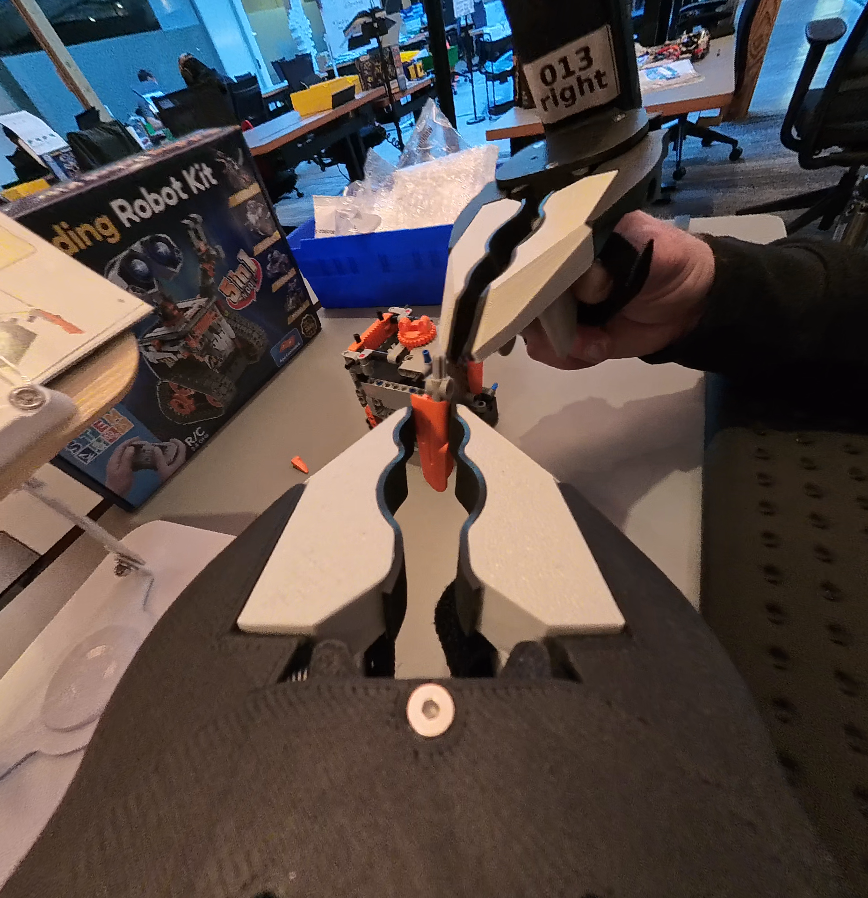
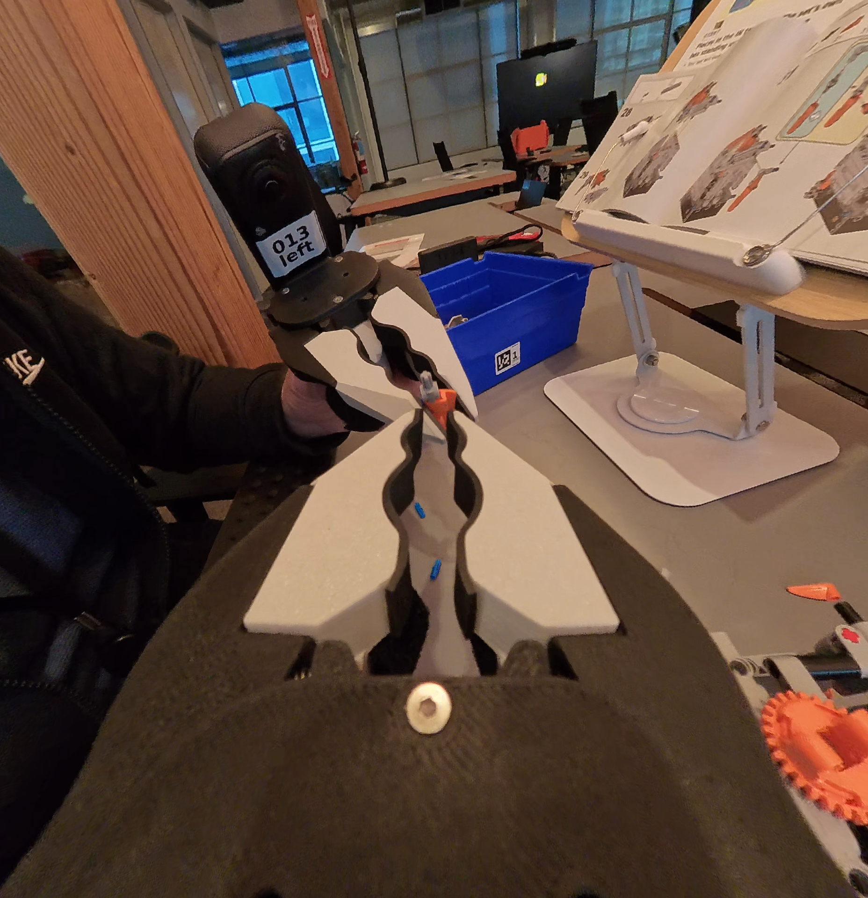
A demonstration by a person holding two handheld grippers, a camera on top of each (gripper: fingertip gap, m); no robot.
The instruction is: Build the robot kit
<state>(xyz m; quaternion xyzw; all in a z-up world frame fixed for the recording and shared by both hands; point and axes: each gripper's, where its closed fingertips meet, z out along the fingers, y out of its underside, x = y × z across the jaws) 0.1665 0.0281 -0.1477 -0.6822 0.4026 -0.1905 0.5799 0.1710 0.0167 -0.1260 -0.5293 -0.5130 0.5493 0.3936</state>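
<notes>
Orange plastic shows between the tips of the left gripper [image 1: 431, 427]: a tapered orange piece [image 1: 433, 440] with a small grey connector [image 1: 439, 384] at its top, pinched between the nearly closed white fingers above the grey bench [image 1: 257, 437]. From the right wrist view the same orange piece [image 2: 442, 404] is mostly hidden by the fingers of both tools. The right gripper [image 1: 455, 357], held by a hand [image 1: 641, 301] in a dark sleeve, has its tips pressed close together at the grey connector; whether they actually grip it is hard to tell, since the contact point is covered. Just behind stands a partly built grey, black and orange block model [image 1: 398, 369] with an orange gear on top, its lower half hidden by the left gripper; in the right wrist view only a cut-off corner of the model [image 2: 821, 719] appears at the frame edge. A loose orange bit [image 1: 301, 464] lies on the bench nearby. A printed kit box [image 1: 179, 301] stands to the left, a blue bin [image 1: 373, 262] with clear wrapping sits behind, and an open instruction booklet [image 2: 743, 131] rests on a white stand [image 2: 689, 427], cut off at the frame edge. Both tools carry white printed labels, and the blue bin [image 2: 510, 311] bears a small square code sticker.
</notes>
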